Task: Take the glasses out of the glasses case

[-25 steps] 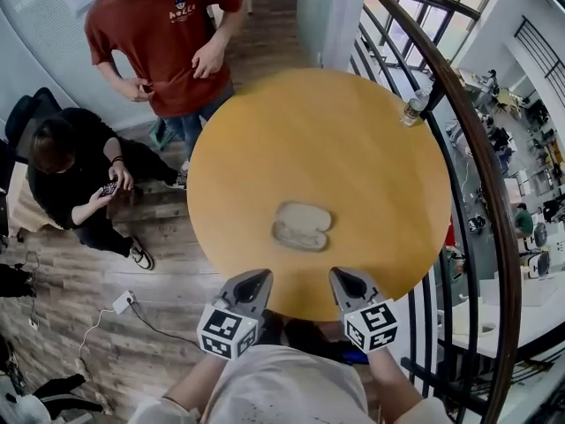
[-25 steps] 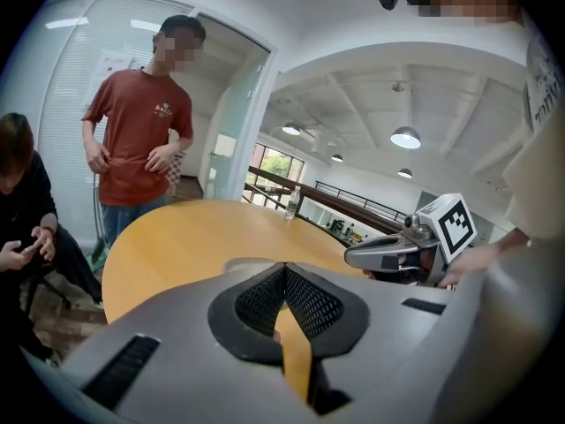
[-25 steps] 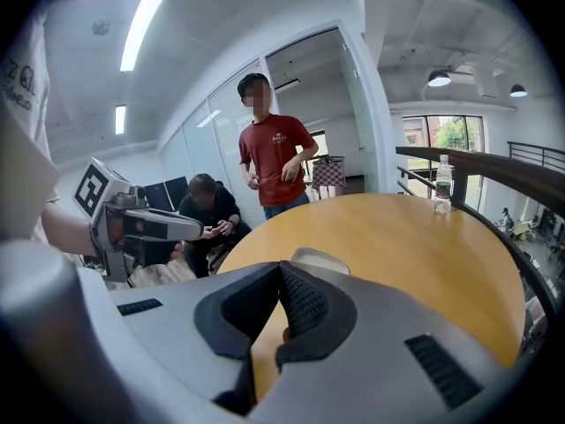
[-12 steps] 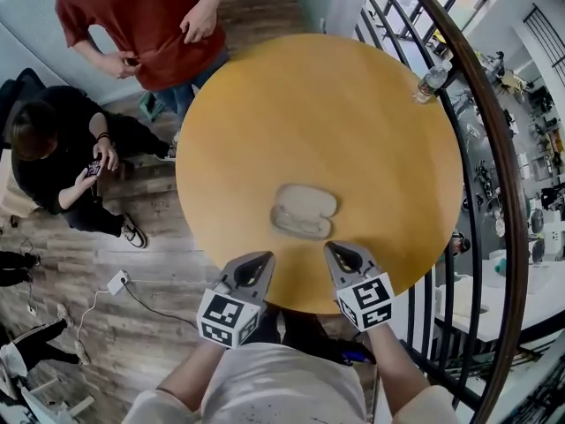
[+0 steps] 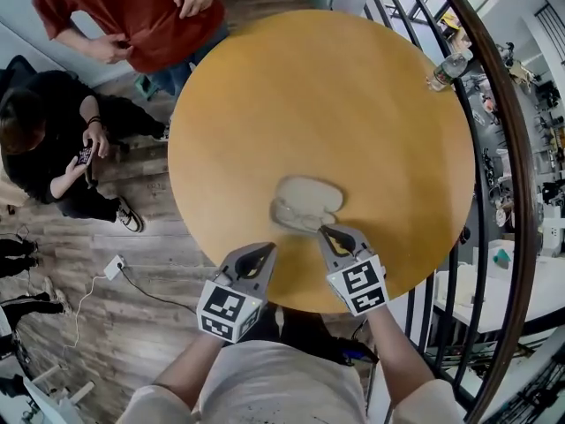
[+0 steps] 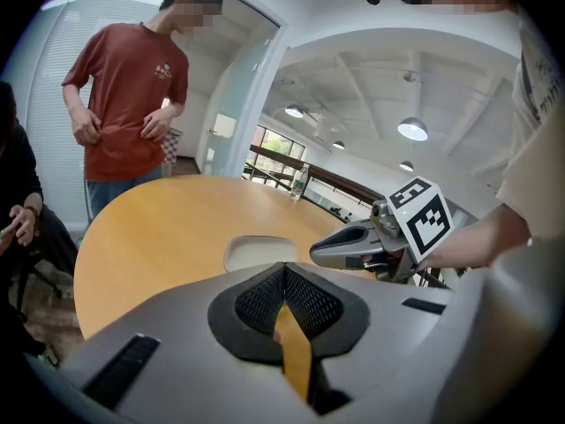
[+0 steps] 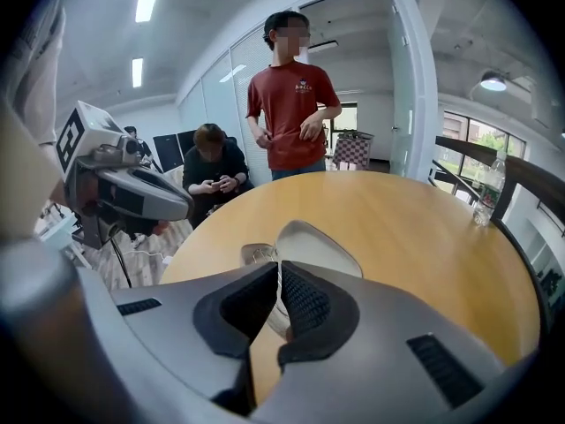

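An open grey glasses case (image 5: 305,203) lies on the round wooden table (image 5: 353,104), near its front edge. Clear-framed glasses (image 5: 287,213) rest in its nearer half, and the lid (image 7: 316,244) lies flat behind them. My right gripper (image 5: 328,231) is shut, its tip at the case's near right rim with nothing between the pads. In the right gripper view the glasses (image 7: 256,255) show just past the tip (image 7: 278,268). My left gripper (image 5: 261,253) is shut and empty, over the table's front edge, left of the case and apart from it.
A clear water bottle (image 5: 445,67) stands at the table's far right edge, by a dark curved railing (image 5: 499,175). A person in a red shirt (image 5: 132,11) stands beyond the table's far left. Another in black (image 5: 40,140) sits on the left with a phone.
My right gripper has moved forward from the table's edge to the case's near rim. The head view has shifted forward over the table. The left gripper has barely moved.
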A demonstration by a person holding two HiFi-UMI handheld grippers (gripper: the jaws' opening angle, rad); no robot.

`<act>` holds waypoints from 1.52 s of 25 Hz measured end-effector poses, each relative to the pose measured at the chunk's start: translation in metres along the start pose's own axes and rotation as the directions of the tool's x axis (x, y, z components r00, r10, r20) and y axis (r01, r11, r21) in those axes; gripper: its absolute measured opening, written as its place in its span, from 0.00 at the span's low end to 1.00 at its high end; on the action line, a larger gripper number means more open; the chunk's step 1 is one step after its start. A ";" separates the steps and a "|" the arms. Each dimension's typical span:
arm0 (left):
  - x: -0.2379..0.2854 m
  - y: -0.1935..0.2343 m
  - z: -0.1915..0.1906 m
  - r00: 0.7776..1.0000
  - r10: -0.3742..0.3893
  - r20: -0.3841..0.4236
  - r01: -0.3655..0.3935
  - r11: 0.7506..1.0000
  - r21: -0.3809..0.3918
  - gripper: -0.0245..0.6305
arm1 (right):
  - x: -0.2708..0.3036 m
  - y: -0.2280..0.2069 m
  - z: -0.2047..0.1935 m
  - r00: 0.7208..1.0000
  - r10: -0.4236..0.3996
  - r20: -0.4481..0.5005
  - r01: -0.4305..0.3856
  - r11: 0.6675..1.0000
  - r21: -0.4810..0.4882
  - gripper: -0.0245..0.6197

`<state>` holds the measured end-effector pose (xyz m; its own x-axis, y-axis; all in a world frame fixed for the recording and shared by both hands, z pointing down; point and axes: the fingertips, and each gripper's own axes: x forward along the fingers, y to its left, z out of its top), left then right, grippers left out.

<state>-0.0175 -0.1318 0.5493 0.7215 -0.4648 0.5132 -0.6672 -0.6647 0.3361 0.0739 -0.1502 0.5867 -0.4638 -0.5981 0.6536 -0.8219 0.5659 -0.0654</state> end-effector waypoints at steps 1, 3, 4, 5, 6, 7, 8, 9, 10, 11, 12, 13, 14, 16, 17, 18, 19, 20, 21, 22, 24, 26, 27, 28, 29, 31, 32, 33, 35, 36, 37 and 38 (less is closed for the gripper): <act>0.001 0.002 -0.001 1.000 0.000 -0.004 0.000 1.000 -0.005 0.07 | 0.004 0.001 0.000 1.000 0.009 -0.009 -0.009 1.000 -0.005 0.08; 0.004 0.008 -0.001 1.000 0.001 -0.013 -0.001 1.000 -0.016 0.07 | 0.013 0.000 0.002 0.999 0.024 -0.028 -0.025 0.999 -0.023 0.08; 0.006 0.011 0.000 1.000 0.002 -0.017 -0.003 1.000 -0.021 0.07 | 0.019 -0.001 0.002 0.999 0.032 -0.040 -0.034 0.999 -0.036 0.09; 0.009 0.014 0.001 1.000 0.003 -0.020 -0.004 1.000 -0.025 0.07 | 0.024 -0.002 0.002 0.998 0.043 -0.053 -0.045 0.998 -0.048 0.12; 0.012 0.017 0.001 1.000 0.004 -0.022 -0.005 1.000 -0.029 0.07 | 0.030 -0.003 0.001 0.996 0.054 -0.066 -0.057 0.997 -0.058 0.16; 0.014 0.019 0.001 1.000 0.005 -0.023 -0.006 0.999 -0.033 0.07 | 0.036 -0.005 -0.001 0.995 0.063 -0.079 -0.068 0.995 -0.069 0.17; 0.016 0.020 0.000 1.000 0.005 -0.024 -0.006 0.999 -0.035 0.07 | 0.040 -0.005 -0.003 0.993 0.070 -0.092 -0.077 0.994 -0.082 0.17; 0.017 0.019 -0.001 1.000 0.006 -0.025 -0.007 0.999 -0.036 0.07 | 0.042 -0.006 -0.005 0.992 0.075 -0.104 -0.085 0.992 -0.097 0.17; 0.017 0.019 -0.003 1.000 0.006 -0.025 -0.007 0.999 -0.037 0.07 | 0.045 -0.005 -0.007 0.990 0.082 -0.116 -0.095 0.989 -0.113 0.17; 0.018 0.019 -0.005 1.000 0.007 -0.027 -0.008 0.999 -0.039 0.07 | 0.048 -0.004 -0.009 0.987 0.090 -0.129 -0.107 0.986 -0.128 0.17; 0.018 0.020 -0.007 1.000 0.008 -0.029 -0.009 0.999 -0.042 0.07 | 0.051 -0.004 -0.012 0.984 0.102 -0.144 -0.122 0.983 -0.140 0.17; 0.019 0.022 -0.009 0.999 0.010 -0.032 -0.011 0.999 -0.047 0.07 | 0.055 -0.003 -0.014 0.981 0.114 -0.160 -0.138 0.979 -0.149 0.17; 0.021 0.024 -0.010 0.999 0.012 -0.035 -0.014 0.999 -0.052 0.07 | 0.059 -0.004 -0.017 0.977 0.125 -0.176 -0.153 0.976 -0.156 0.17; 0.024 0.027 -0.013 0.999 0.016 -0.042 -0.019 0.998 -0.060 0.07 | 0.067 -0.005 -0.022 0.969 0.140 -0.205 -0.176 0.969 -0.174 0.17; 0.026 0.028 -0.013 0.999 0.018 -0.045 -0.021 0.998 -0.064 0.07 | 0.070 -0.006 -0.024 0.965 0.144 -0.219 -0.185 0.965 -0.184 0.17; 0.027 0.029 -0.015 0.999 0.019 -0.046 -0.022 0.998 -0.066 0.07 | 0.073 -0.006 -0.026 0.962 0.147 -0.231 -0.193 0.962 -0.192 0.17; 0.027 0.030 -0.016 0.999 0.020 -0.047 -0.023 0.997 -0.069 0.07 | 0.075 -0.006 -0.028 0.958 0.151 -0.243 -0.201 0.959 -0.199 0.17; 0.026 0.031 -0.018 0.999 0.020 -0.047 -0.023 0.997 -0.072 0.07 | 0.077 -0.004 -0.030 0.955 0.155 -0.254 -0.209 0.957 -0.203 0.17; 0.025 0.032 -0.020 0.999 0.020 -0.047 -0.024 0.997 -0.075 0.07 | 0.079 -0.003 -0.031 0.951 0.161 -0.264 -0.219 0.954 -0.206 0.17; 0.023 0.034 -0.022 0.999 0.021 -0.047 -0.024 0.997 -0.078 0.07 | 0.081 0.000 -0.032 0.947 0.168 -0.274 -0.230 0.951 -0.209 0.17; 0.020 0.037 -0.024 0.999 0.021 -0.047 -0.025 0.996 -0.083 0.07 | 0.084 0.005 -0.034 0.937 0.187 -0.296 -0.256 0.943 -0.214 0.17; 0.019 0.039 -0.024 0.999 0.022 -0.047 -0.026 0.996 -0.089 0.07 | 0.087 0.007 -0.035 0.923 0.210 -0.323 -0.289 0.932 -0.218 0.17; 0.020 0.039 -0.024 0.999 0.023 -0.047 -0.027 0.995 -0.091 0.07 | 0.088 0.008 -0.036 0.916 0.220 -0.337 -0.304 0.927 -0.221 0.17; 0.020 0.040 -0.023 0.999 0.023 -0.047 -0.027 0.995 -0.093 0.07 | 0.089 0.008 -0.036 0.909 0.227 -0.349 -0.316 0.922 -0.224 0.16; 0.020 0.041 -0.023 0.999 0.023 -0.046 -0.028 0.995 -0.095 0.07 | 0.090 0.009 -0.037 0.904 0.231 -0.359 -0.325 0.918 -0.228 0.16; 0.019 0.042 -0.024 0.999 0.024 -0.046 -0.029 0.995 -0.098 0.07 | 0.092 0.012 -0.038 0.895 0.239 -0.375 -0.342 0.909 -0.237 0.13; 0.019 0.043 -0.025 0.999 0.025 -0.046 -0.029 0.995 -0.099 0.07 | 0.093 0.014 -0.039 0.892 0.243 -0.382 -0.351 0.904 -0.244 0.11; 0.018 0.043 -0.026 0.999 0.025 -0.047 -0.029 0.995 -0.100 0.07 | 0.093 0.016 -0.040 0.889 0.244 -0.388 -0.358 0.898 -0.254 0.10; 0.018 0.044 -0.026 0.999 0.026 -0.046 -0.030 0.994 -0.101 0.07 | 0.093 0.019 -0.042 0.886 0.244 -0.395 -0.367 0.889 -0.273 0.10; 0.018 0.044 -0.027 0.999 0.026 -0.045 -0.030 0.994 -0.101 0.07 | 0.093 0.021 -0.042 0.885 0.245 -0.397 -0.370 0.886 -0.278 0.09; 0.018 0.044 -0.027 0.999 0.026 -0.045 -0.030 0.994 -0.101 0.07 | 0.093 0.021 -0.042 0.884 0.246 -0.397 -0.372 0.885 -0.281 0.09; 0.018 0.044 -0.027 0.999 0.025 -0.045 -0.029 0.994 -0.102 0.07 | 0.093 0.022 -0.042 0.884 0.245 -0.397 -0.372 0.884 -0.282 0.09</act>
<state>-0.0386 -0.1538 0.5947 0.6956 -0.4543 0.5565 -0.7035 -0.5877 0.3996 0.0267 -0.1700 0.6778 -0.4804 -0.1649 0.8614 -0.4608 0.8831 -0.0880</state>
